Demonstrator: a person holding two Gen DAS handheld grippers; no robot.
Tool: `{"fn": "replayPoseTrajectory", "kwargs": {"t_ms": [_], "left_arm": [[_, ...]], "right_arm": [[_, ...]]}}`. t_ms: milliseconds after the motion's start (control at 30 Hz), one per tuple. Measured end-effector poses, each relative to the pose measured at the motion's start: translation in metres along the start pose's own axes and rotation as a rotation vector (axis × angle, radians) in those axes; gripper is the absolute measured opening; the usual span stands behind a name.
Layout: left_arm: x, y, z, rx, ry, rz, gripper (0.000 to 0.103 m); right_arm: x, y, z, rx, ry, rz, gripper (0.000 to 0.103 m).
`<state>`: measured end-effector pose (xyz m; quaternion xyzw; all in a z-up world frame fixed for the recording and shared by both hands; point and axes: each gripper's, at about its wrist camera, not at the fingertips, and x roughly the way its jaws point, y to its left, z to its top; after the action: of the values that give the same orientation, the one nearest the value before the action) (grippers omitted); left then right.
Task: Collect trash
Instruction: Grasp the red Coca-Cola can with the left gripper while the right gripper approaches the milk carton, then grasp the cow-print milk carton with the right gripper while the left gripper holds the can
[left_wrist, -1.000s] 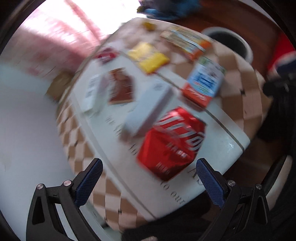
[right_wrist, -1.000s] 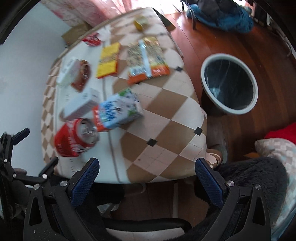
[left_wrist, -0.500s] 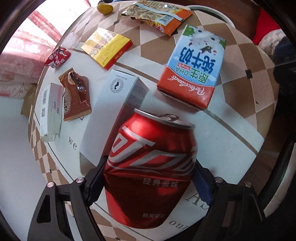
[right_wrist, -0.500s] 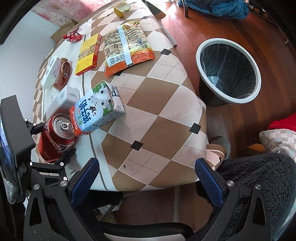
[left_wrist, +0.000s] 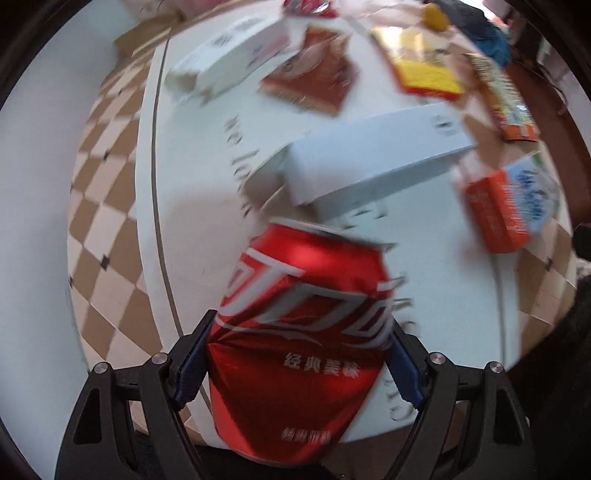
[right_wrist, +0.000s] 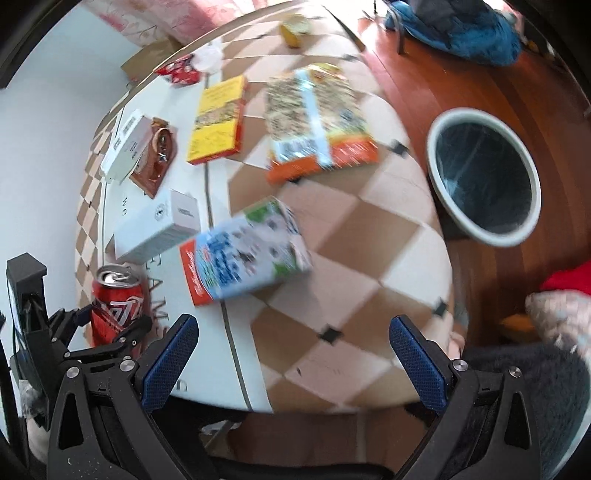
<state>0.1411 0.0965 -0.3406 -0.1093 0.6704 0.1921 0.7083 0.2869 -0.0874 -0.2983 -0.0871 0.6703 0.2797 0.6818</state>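
My left gripper (left_wrist: 295, 363) is shut on a red cola can (left_wrist: 299, 332), upright at the near left corner of the table; the can also shows in the right wrist view (right_wrist: 116, 301) with the left gripper (right_wrist: 103, 328) around it. My right gripper (right_wrist: 293, 363) is open and empty above the table's near edge. A milk carton (right_wrist: 245, 256) lies on its side in front of it. A round trash bin (right_wrist: 484, 182) stands on the wood floor to the right of the table.
On the checkered tablecloth (right_wrist: 369, 240) lie a white box (right_wrist: 159, 229), a brown wrapper (right_wrist: 155, 155), a yellow box (right_wrist: 218, 120), an orange snack bag (right_wrist: 317, 122), a small white carton (right_wrist: 123, 146) and a red wrapper (right_wrist: 179, 70). A white wall is at the left.
My left gripper has closed on the can and swung left with it. The right gripper has shifted a little; its view of the table has turned and come closer.
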Motion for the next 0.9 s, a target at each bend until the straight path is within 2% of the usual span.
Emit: {"fn": "replayPoseTrajectory", "kwargs": {"t_ms": [100,200,300,500,600,633,667,700,900], "left_arm": [[0.003,0.013,0.002,-0.055,-0.015,-0.058,0.080],[0.000,0.016,-0.001,-0.071,-0.041,-0.024,0.079],[0.000,0.026,-0.003,-0.106,-0.056,-0.021,0.079],[-0.018,0.030,-0.016,-0.153,-0.095,0.043,0.079],[-0.027,0.036,-0.018,-0.169,-0.115,0.068,0.079],[-0.030,0.037,-0.020,-0.175,-0.122,0.075,0.079],[-0.039,0.026,-0.026,-0.181,-0.126,0.080,0.079],[-0.042,0.025,-0.027,-0.188,-0.131,0.083,0.079],[-0.072,0.019,-0.029,-0.218,-0.185,0.085,0.079]], "right_arm": [[0.009,0.023,0.014,-0.070,0.001,-0.046,0.103],[0.016,0.039,0.023,-0.117,0.001,-0.078,0.103],[0.025,0.057,0.029,-0.166,-0.012,-0.118,0.103],[0.053,0.070,0.035,-0.175,0.023,-0.193,0.103],[0.061,0.072,0.037,-0.158,0.032,-0.194,0.103],[0.061,0.072,0.036,-0.160,0.027,-0.194,0.101],[0.060,0.074,0.035,-0.165,0.017,-0.195,0.095],[0.058,0.074,0.034,-0.170,0.009,-0.192,0.094],[0.037,0.065,0.019,-0.173,-0.051,-0.176,0.094]]}}
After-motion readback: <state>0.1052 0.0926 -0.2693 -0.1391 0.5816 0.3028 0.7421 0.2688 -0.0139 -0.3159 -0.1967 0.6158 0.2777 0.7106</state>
